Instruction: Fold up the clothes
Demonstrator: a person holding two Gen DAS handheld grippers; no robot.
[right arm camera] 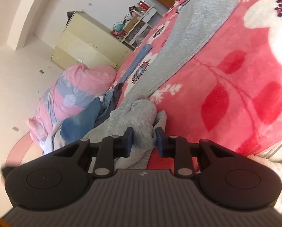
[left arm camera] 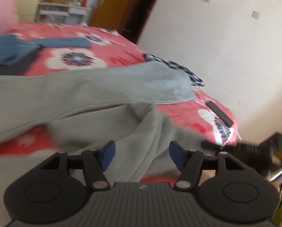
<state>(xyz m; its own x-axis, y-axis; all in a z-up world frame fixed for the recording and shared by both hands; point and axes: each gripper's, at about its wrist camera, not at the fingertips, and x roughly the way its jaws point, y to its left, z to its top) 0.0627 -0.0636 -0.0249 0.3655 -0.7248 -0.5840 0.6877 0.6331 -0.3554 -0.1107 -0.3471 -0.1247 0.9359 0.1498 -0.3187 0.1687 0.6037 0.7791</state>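
- Two long legs of grey sweatpants [left arm camera: 88, 92] stretch across the bed [left arm camera: 110, 54], which is covered by a pink-red blanket printed with large white flowers.
- The grey fabric is soft and fleecy, with a stitched hem along its edge; in the left wrist view one leg runs flat across the frame and ends in a paler cuff near the bed's far side, while the other rises in a loose fold just ahead of the tool.
- The left tool [left arm camera: 141, 156] has its blue-padded fingers spread wide apart, nothing between them; the grey cloth lies beyond and beneath them.
- The right tool [right arm camera: 143, 141] is clamped on a bunched wad of the grey sweatpants [right arm camera: 188, 43], the fuzzy fabric bulging up between and past the pads.
- From that bunch, in the right wrist view, one leg runs out straight and smooth over the blanket toward the far end of the bed.
- Blue denim jeans [right arm camera: 80, 124] lie crumpled just beside the bunched end; another blue strip [left arm camera: 63, 42] lies flat on the blanket farther off.
- A pink, patterned bundle of bedding [right arm camera: 74, 92] sits at the bed's edge.
- The left view is blurred.
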